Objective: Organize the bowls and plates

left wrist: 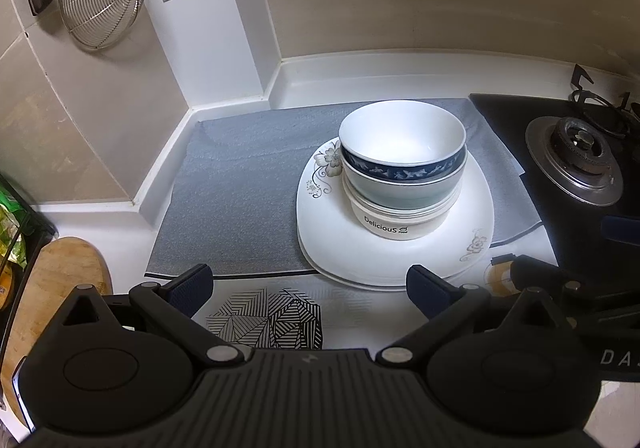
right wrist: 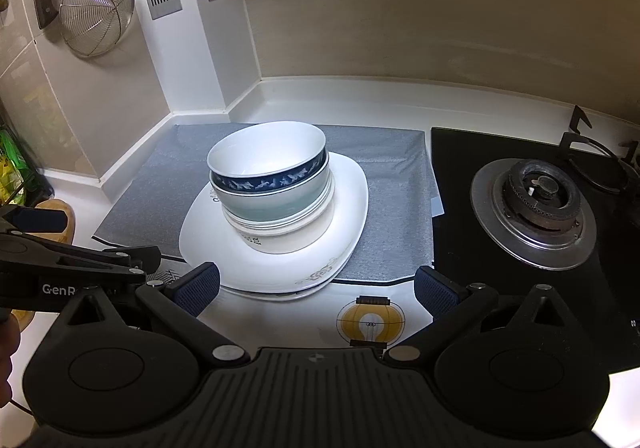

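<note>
With both the left gripper [left wrist: 308,284] and right gripper [right wrist: 318,288] spread wide and empty, you did well to spare the nested bowls [left wrist: 402,163] on the plates [left wrist: 352,248] any nudge.

The left gripper [left wrist: 308,286] and the right gripper [right wrist: 316,288] both hang level side by side, each with its jaws spread wide apart and gripping nothing between them.

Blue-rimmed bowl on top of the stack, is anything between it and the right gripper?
Nothing visible. The right gripper is open before the plates; the blue-rimmed bowl sits uncovered on top.
</note>
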### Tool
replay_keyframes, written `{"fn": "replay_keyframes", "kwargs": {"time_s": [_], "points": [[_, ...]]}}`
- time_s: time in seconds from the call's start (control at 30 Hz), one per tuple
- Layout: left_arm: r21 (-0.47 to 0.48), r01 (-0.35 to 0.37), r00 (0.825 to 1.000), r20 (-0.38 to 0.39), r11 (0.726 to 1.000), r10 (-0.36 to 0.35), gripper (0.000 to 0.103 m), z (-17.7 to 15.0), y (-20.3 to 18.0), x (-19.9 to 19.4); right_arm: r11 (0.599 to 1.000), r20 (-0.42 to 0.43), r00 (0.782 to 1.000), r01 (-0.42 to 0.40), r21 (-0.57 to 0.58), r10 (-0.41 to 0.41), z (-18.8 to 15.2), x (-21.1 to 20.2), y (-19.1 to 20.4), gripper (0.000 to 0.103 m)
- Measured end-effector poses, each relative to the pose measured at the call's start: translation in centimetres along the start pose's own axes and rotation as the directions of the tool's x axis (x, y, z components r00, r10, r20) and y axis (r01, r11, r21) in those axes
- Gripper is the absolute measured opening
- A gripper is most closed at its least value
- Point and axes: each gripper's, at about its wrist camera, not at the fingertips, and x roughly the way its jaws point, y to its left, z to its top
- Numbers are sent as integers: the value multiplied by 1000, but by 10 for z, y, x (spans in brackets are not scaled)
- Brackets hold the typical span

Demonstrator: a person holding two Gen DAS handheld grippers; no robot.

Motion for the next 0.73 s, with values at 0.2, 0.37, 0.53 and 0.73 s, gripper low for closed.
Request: {"fn": "replay_keyframes", "kwargs": {"time_s": [0.2, 0.37, 0.53, 0.73], "points": [[0, -1, 1000, 4, 1000, 1, 103, 0, -1, -1, 1000, 4, 1000, -1, -3, 1, 0, -3, -2, 103], [0, -1, 1000, 3, 1000, 1, 103, 0, -2, -2, 1000, 4, 1000, -1, -1, 1, 0, -3, -1, 103], [0, -1, 1000, 5, 1000, 1, 103, 0, -2, -2, 1000, 6, 1000, 0, -2, 0, -1, -5, -2, 103], [-6, 0, 1000, 8, 1000, 0, 103, 1, -5, -1, 1000, 8, 1000, -1, -7, 1, -1, -6, -4, 103]]}}
